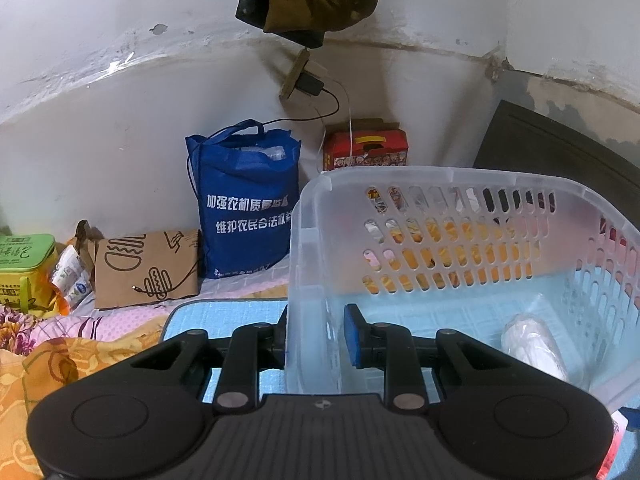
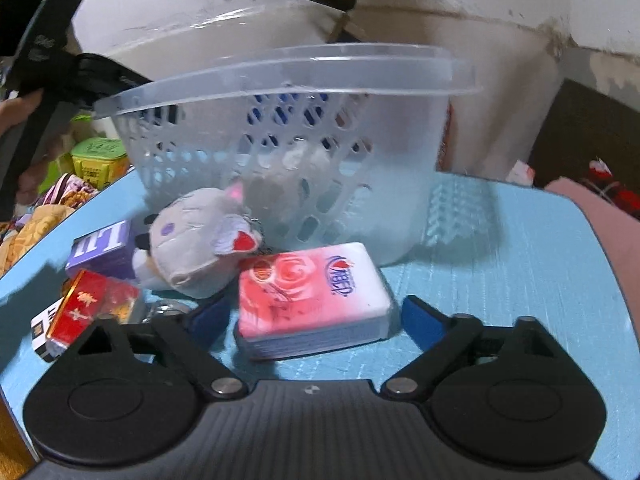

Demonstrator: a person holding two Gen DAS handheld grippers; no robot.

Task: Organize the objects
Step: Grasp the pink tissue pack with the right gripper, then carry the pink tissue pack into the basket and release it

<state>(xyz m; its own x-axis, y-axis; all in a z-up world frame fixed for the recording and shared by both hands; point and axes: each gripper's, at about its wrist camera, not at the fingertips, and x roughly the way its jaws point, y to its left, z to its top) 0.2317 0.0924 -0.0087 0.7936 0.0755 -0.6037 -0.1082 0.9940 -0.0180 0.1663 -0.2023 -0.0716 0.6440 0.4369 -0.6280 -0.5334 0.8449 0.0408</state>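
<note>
A clear plastic basket [image 1: 440,184] stands on a light blue mat [image 1: 224,316]. My left gripper [image 1: 316,336] is shut on the basket's near left corner wall, one finger outside, one inside. A white wrapped roll [image 1: 532,344] lies inside the basket. In the right wrist view the basket [image 2: 288,76] is ahead. My right gripper [image 2: 316,320] is open, its fingers on either side of a pink tissue pack [image 2: 312,292] lying on the mat [image 2: 520,280]. A grey plush cat [image 2: 200,240], a purple box [image 2: 108,248] and a red box [image 2: 88,308] lie to the left.
A blue tote bag [image 1: 244,204], a brown paper bag [image 1: 148,268], a green box [image 1: 24,260] and a red carton [image 1: 368,148] stand along the wall. Flowered bedding [image 1: 60,352] lies left. A clear ridged piece [image 2: 456,208] lies right of the basket.
</note>
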